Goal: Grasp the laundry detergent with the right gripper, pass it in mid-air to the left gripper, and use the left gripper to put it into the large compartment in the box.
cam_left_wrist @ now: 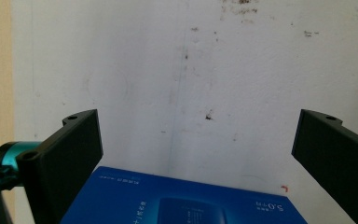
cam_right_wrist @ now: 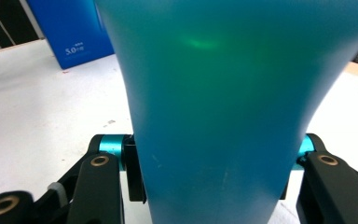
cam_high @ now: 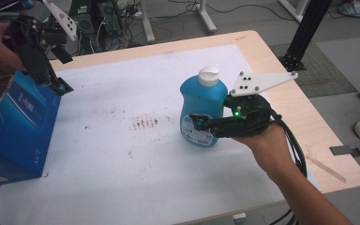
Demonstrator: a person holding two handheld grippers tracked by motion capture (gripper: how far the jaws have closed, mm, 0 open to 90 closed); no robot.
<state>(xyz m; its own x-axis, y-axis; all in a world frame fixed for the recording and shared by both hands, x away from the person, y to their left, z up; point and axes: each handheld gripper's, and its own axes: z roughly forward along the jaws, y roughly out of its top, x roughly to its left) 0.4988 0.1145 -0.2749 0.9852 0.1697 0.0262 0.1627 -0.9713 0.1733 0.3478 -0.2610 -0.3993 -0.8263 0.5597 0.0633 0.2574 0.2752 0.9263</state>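
Your right claw is clamped on the blue bottle, one jaw on each flank of its lower body. The right gripper view has the bottle pressed up close between the jaws, too close for its cap or label to be read. The high view gives what that one cannot: the bottle stands upright on the white sheet covering the tabletop, with its white cap on top and a label low on its front, while your right hand comes in from the side away from the box.

Your left claw stands wide open, holding nothing. In the high view it hangs over the top edge of the blue box, well apart from the bottle on its far side. The left gripper view looks down between the spread jaws at the box just below them and the stained sheet beyond; whether a jaw touches the box cannot be told. The right gripper view catches the same box behind the bottle, standing on the sheet.
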